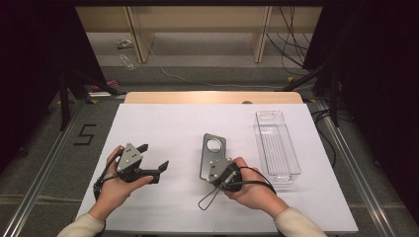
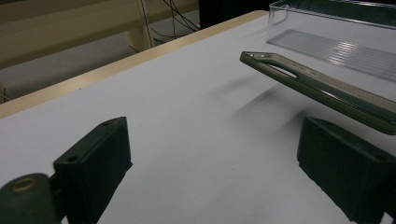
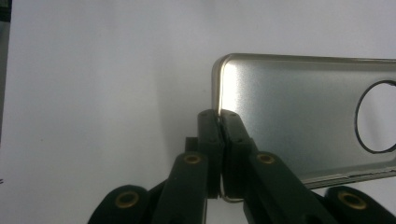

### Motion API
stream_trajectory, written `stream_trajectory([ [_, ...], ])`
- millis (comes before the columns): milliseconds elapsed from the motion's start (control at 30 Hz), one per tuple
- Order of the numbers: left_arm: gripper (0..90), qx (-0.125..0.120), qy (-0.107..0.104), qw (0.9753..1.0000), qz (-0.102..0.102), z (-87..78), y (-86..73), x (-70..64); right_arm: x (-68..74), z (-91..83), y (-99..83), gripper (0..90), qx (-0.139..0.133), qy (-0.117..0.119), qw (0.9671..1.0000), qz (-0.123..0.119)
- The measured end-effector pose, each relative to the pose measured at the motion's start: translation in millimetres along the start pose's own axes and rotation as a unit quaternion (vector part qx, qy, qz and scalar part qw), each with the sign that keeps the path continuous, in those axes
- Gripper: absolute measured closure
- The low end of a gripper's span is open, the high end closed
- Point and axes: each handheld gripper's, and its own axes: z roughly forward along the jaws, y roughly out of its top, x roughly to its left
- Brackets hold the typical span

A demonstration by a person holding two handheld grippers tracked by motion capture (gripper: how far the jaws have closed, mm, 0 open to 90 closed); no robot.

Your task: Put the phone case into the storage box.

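Jaws of the right gripper [image 3: 219, 122] pinch the phone case's [image 1: 213, 154] edge, lifting it clear of the desk [image 1: 163, 123]. The left gripper [image 1: 154, 163] waits open nearby, likely to take it.

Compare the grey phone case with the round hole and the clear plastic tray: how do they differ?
The grey phone case with the round hole is opaque with a metallic sheen; the clear plastic tray is see-through with a ribbed floor. The case is clamped at one edge by the right gripper and held off the table in the left gripper view; the tray rests on the white table, untouched. The tray is longer. Both are long, rectangular and shallow.
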Motion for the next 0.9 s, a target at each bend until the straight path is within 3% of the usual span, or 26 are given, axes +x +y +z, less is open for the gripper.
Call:
stream_trajectory([
  [233, 9.4, 0.0, 0.0, 1.0, 0.0, -0.1, 0.1, 0.0, -1.5, -2.8, -4.4, 88.8, -0.036, 0.014, 0.9992, 0.014],
  [700, 9.9, -0.003, 0.0, 1.0, 0.0, 0.0, 1.1, 0.4, -1.6, -4.2, -9.7, 88.9, -0.076, 0.025, 0.9961, 0.037],
  [900, 12.6, -0.002, -0.006, 0.9999, -0.015, 0.7, 9.1, -2.7, -0.1, -3.5, -11.2, 89.0, -0.094, 0.025, 0.9946, 0.036],
])
